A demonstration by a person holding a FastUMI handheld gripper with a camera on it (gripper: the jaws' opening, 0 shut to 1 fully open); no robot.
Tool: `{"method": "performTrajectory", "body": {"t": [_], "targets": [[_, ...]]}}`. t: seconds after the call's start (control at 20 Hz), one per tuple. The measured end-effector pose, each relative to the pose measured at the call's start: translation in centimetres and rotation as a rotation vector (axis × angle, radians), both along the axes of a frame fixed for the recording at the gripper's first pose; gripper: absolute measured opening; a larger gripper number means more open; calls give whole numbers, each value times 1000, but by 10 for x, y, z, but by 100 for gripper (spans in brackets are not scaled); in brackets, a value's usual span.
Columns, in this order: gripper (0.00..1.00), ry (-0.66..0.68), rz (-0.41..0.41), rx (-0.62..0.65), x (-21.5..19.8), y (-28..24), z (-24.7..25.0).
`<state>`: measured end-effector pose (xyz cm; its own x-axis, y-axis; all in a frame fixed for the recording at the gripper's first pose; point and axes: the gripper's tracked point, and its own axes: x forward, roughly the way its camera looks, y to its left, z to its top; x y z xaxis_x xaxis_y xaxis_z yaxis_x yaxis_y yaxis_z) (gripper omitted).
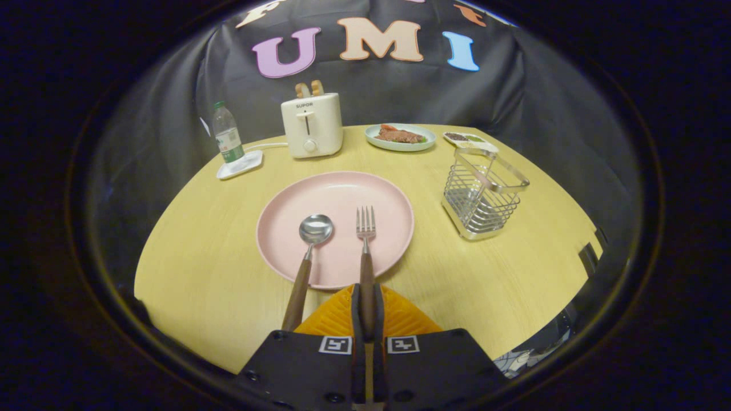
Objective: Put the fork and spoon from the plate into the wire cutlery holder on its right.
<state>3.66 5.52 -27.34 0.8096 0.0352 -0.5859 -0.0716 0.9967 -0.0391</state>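
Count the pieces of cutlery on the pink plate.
2. The spoon lies on the pink plate, its handle running off the near rim. The fork lies beside it, nearer the wire holder; the tongs are shut on its handle.

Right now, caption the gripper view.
Gripper shut on fork handle; spoon on pink plate.
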Motion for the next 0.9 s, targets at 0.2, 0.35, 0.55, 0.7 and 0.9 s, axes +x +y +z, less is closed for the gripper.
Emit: {"method": "performTrajectory", "body": {"t": [0.2, 0.35, 0.55, 0.7, 0.9], "targets": [[3, -26, -9, -13, 1, -4, 9], [3, -36, -29, 10, 0, -9, 15], [3, -92, -66, 46, 8, -17, 50], [3, -135, -99, 72, 17, -32, 85], [3, -174, -141, 67, 29, -67, 126]]}}
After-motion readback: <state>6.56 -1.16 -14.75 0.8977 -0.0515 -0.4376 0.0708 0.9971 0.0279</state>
